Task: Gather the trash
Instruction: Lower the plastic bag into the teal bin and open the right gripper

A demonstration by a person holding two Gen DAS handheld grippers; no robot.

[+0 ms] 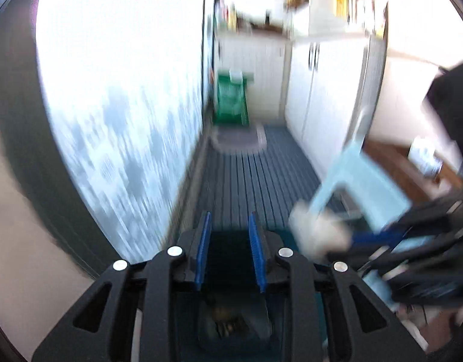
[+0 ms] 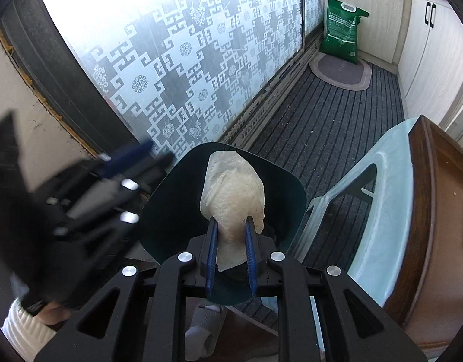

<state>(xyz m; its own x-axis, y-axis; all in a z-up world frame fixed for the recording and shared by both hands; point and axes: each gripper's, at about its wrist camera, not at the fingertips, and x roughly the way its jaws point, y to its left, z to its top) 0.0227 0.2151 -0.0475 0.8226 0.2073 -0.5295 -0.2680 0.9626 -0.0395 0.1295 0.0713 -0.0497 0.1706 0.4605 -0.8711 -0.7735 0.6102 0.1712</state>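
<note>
My right gripper (image 2: 231,220) is shut on a crumpled off-white paper wrapper (image 2: 231,193), held just above the mouth of a dark teal bin (image 2: 177,205). The left wrist view shows the same paper (image 1: 318,232) at the right, pinched by that gripper's blue fingers (image 1: 370,236). My left gripper (image 1: 229,215) stands with its blue pads apart and nothing between them, over the dark bin (image 1: 231,316). It appears blurred at the left of the right wrist view (image 2: 131,157), beside the bin's rim. A hand in a white sleeve (image 2: 26,331) carries it.
A light blue plastic stool (image 2: 382,196) and a brown wooden table (image 2: 436,211) stand right of the bin. A patterned glass door (image 2: 186,75) runs along the left. A green bag (image 2: 341,33) and oval mat (image 2: 341,72) lie at the far end by white cabinets (image 2: 427,60).
</note>
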